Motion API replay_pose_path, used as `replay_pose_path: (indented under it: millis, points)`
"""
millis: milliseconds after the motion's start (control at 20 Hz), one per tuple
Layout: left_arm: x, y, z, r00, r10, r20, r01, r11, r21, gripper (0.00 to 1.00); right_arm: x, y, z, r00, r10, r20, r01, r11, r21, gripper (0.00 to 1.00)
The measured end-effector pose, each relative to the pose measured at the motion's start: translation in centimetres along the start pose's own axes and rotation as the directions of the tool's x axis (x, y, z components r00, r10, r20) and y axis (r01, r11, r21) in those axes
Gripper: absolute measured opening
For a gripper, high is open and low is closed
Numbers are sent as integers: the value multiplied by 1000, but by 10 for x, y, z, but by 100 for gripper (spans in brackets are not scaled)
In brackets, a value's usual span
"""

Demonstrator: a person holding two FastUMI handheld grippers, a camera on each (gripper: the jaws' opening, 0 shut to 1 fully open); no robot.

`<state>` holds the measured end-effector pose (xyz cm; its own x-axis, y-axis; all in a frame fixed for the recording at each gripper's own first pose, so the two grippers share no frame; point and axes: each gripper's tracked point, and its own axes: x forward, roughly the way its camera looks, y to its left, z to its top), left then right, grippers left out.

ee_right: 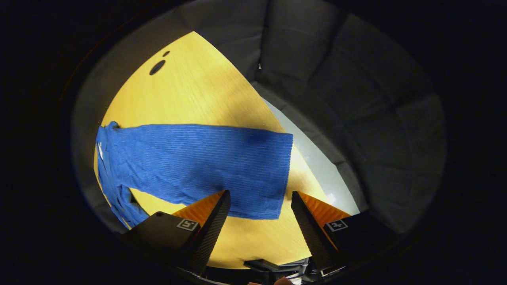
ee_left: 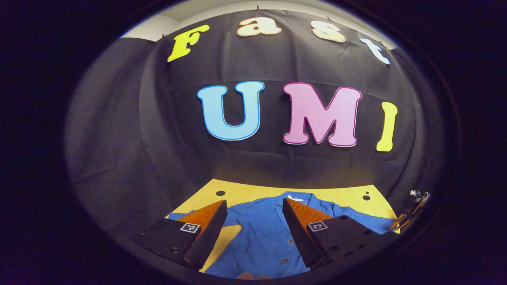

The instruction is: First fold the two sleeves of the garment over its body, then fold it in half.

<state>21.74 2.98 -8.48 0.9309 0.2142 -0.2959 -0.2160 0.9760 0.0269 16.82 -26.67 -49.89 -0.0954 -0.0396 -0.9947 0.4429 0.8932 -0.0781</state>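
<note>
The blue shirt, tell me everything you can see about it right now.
The blue shirt lies flat and face up on the yellow table, buttoned down the front with a collar at the far end. Its fabric looks finely ribbed. One sleeve stretches straight out sideways, not yet folded over the body. The left claw and the right claw are open above it; neither grips it.

The left gripper (ee_left: 254, 206) is held level and looks forward, its fingers (ee_left: 210, 229) spread wide with nothing between them. The right gripper (ee_right: 259, 196) tilts downward, its fingers (ee_right: 214, 225) likewise parted and gripping nothing.
</note>
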Motion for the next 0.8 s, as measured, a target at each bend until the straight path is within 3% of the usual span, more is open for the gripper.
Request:
replay_pose_path:
  millis: [200,300,400,550,600,650,800]
  points:
    - [11,-18,9,1000,-21,16,21,1000,20,81,0,1,2,1000,6,-8,-6,1000,-21,100]
    - [13,-24,9,999,-39,14,38,999,21,81,0,5,2,1000,9,-17,-9,999,-39,88]
    - [11,-25,11,998,-55,18,55,998,26,81,-1,13,2,1000,25,-13,-26,999,-37,53]
    - [6,-10,11,998,-59,33,58,998,27,81,5,21,6,999,38,26,-38,999,-1,10]
    - [3,-2,9,998,-59,34,58,998,22,81,1,21,5,998,39,42,-38,999,-18,21]
    - [0,7,8,998,-58,33,57,998,18,81,-3,21,4,998,26,64,-25,999,-27,7]
    - [-11,43,6,998,-38,46,37,999,24,81,-32,34,12,985,34,168,-30,999,-25,5]
